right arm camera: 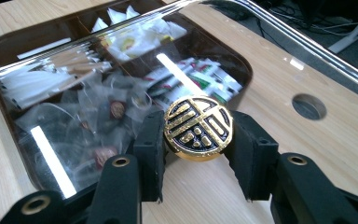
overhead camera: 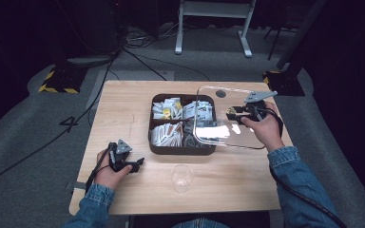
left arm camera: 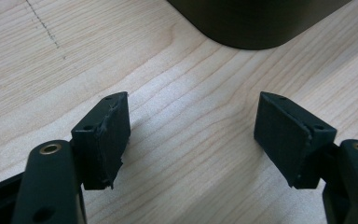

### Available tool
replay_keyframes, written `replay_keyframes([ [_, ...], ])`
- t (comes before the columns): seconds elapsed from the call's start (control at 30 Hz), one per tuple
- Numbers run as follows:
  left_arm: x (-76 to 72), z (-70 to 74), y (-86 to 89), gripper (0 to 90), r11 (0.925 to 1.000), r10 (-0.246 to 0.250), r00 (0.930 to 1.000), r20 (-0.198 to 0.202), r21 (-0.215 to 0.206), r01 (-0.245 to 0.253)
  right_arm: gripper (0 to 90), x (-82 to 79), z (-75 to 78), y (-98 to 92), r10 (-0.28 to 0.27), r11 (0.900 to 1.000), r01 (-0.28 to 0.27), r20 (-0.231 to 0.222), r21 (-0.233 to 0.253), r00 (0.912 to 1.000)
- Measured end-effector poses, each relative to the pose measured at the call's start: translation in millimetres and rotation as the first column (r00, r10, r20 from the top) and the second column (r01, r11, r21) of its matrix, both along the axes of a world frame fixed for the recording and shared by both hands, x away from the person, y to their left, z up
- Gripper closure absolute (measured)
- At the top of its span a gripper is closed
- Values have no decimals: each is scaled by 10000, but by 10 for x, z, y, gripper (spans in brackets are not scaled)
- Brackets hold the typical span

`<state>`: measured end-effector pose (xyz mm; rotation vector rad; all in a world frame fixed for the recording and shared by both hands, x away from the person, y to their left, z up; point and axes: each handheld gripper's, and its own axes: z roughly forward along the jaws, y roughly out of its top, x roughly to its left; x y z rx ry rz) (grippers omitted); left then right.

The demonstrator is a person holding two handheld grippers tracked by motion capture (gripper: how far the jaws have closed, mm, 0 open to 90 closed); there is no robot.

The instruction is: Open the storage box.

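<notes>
A: Item one, right gripper [right arm camera: 198, 140]: jaws were closed on the gold-and-black knob [right arm camera: 198, 127] of the clear lid [overhead camera: 228, 116], held tilted over the right half of the dark compartment box [overhead camera: 183, 150]. Left gripper [left arm camera: 193, 140]?

B: Wide open, empty, low over the table [overhead camera: 123, 104] left of the box.

A: Handling?

B: Lid judged rigid, slick, breakable; the knob was the sound hold. Plastic cup [overhead camera: 181, 178] stood near.

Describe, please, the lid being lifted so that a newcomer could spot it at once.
On the wooden table sits a dark compartment box of packets. Over its right side, the right gripper holds a clear lid by its round gold-and-black knob. Unlike the clear cup nearby, it is flat and tilted.
</notes>
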<state>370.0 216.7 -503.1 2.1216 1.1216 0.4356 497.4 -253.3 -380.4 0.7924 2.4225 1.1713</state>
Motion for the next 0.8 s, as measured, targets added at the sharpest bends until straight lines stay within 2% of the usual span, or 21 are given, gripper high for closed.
replay_keyframes([
  [0.4, -8, 2, -5, 273, 10000, 51, 10000, -31, 7, -51, 587, -120, -174, -495, -703, 9973, 705, -97, 206, 9975],
  [0.43, -8, 2, -5, 272, 10000, 51, 10000, -31, 7, -51, 587, -120, -174, -495, -703, 9973, 705, -97, 206, 9975],
  [0.47, -8, 1, -6, 272, 10000, 58, 10000, -33, 4, -58, 588, -160, -211, -578, -859, 9960, 861, -90, 244, 9963],
  [0.57, -8, 1, -7, 272, 10000, 57, 10000, -37, 1, -57, 587, -193, -241, -639, -969, 9949, 971, -93, 277, 9953],
  [0.67, -9, 3, -8, 271, 10000, 69, 10000, -56, 2, -69, 587, -255, -344, -789, -1063, 9930, 1071, -190, 488, 9942],
  [0.73, -4, 2, -10, 267, 10000, 55, 10000, -60, 3, -55, 587, -257, -421, -863, -1127, 9912, 1152, -420, 645, 9927],
  [0.8, -4, 4, -12, 260, 10000, 61, 9999, -103, 5, -61, 588, -248, -486, -919, -1258, 9908, 1286, -649, 417, 9899],
])
